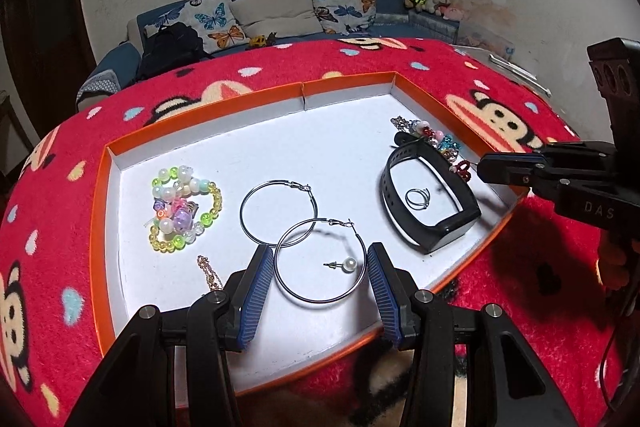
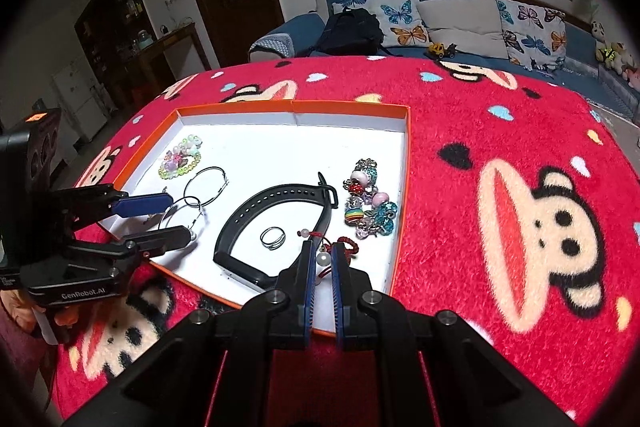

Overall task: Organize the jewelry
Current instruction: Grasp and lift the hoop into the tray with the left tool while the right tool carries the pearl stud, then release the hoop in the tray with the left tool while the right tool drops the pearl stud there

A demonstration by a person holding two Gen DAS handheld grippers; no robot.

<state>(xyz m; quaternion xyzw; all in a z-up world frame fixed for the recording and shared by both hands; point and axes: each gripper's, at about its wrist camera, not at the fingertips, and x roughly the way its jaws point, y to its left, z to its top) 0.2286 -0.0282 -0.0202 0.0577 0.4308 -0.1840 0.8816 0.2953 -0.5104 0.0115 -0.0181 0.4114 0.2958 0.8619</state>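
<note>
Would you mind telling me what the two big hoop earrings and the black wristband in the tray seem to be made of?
The hoop earrings look like thin polished metal wire: silvery, with bright glints along the rims. The black wristband looks like matte silicone or rubber, though plastic is possible: a dull, flexible-looking strap with a row of punched holes.

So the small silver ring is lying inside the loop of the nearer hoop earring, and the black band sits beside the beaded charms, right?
Not quite. The small silver ring lies inside the loop of the black band, not the hoop earring; that hoop encloses a pearl stud. The left wrist view shows it. The band does sit beside the beaded charms.
</note>
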